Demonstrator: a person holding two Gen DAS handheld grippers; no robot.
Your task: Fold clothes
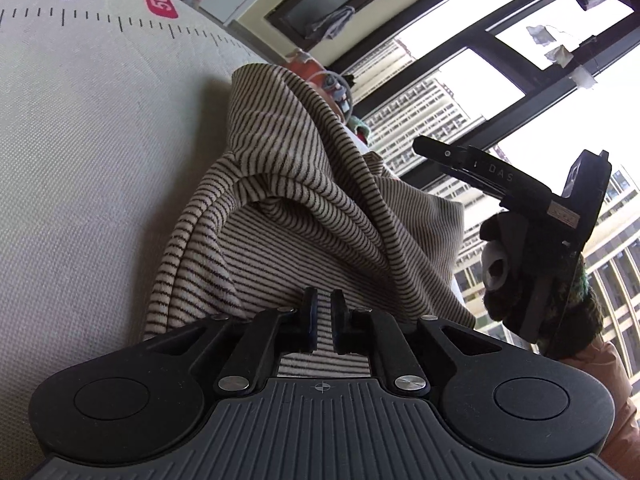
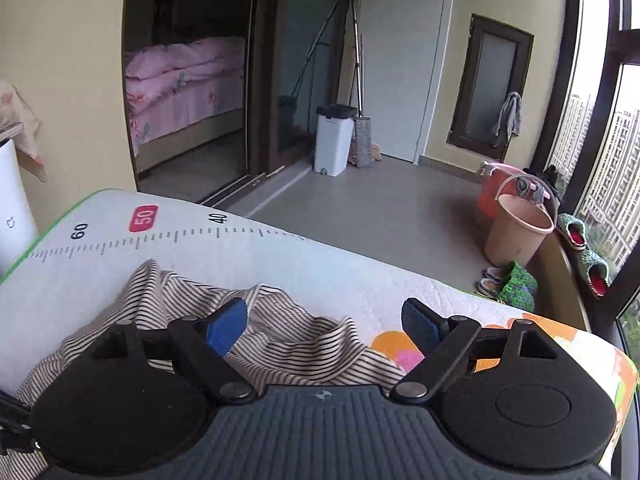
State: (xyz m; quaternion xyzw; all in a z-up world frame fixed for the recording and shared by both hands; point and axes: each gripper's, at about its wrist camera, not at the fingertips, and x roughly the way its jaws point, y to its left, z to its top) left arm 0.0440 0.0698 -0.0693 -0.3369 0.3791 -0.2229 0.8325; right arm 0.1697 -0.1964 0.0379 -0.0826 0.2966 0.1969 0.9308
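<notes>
Our left gripper (image 1: 323, 322) has its jaws pinched nearly together on the striped shirt (image 1: 304, 208), which bunches up just ahead of them on the ruler-printed mat (image 1: 88, 128). Our right gripper (image 2: 326, 326) hangs above it, jaws spread wide, shirt collar between them.

Your work surface is a pale padded mat (image 2: 280, 256) printed with a ruler scale; the striped beige garment (image 2: 288, 344) lies crumpled on it.
</notes>
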